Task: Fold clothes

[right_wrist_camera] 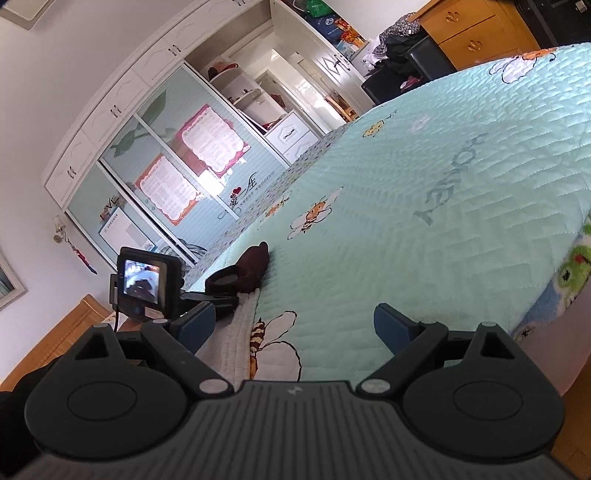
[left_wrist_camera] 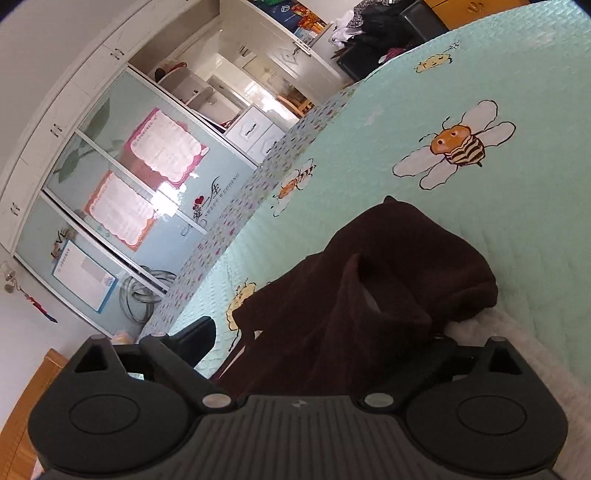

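Note:
A dark brown garment (left_wrist_camera: 369, 280) lies bunched on the mint-green bee-print bedspread (left_wrist_camera: 480, 203), right in front of my left gripper (left_wrist_camera: 317, 332). The left gripper's jaws stand wide open with the cloth heaped between them. Its left finger (left_wrist_camera: 201, 338) shows clear of the fabric, while the right finger is hidden behind the garment. In the right wrist view the same garment (right_wrist_camera: 255, 267) is a small dark heap at the bed's left edge, beside the left gripper's camera screen (right_wrist_camera: 144, 280). My right gripper (right_wrist_camera: 293, 323) hovers open over the near part of the bedspread (right_wrist_camera: 424, 177), with nothing between its fingers.
A white underside of the bedspread is turned up near the garment (left_wrist_camera: 517, 332). Beyond the bed stand a wardrobe with pale blue sliding doors (right_wrist_camera: 177, 177), white drawers (right_wrist_camera: 291, 134), a black stool piled with clothes (right_wrist_camera: 402, 70) and a wooden dresser (right_wrist_camera: 469, 33).

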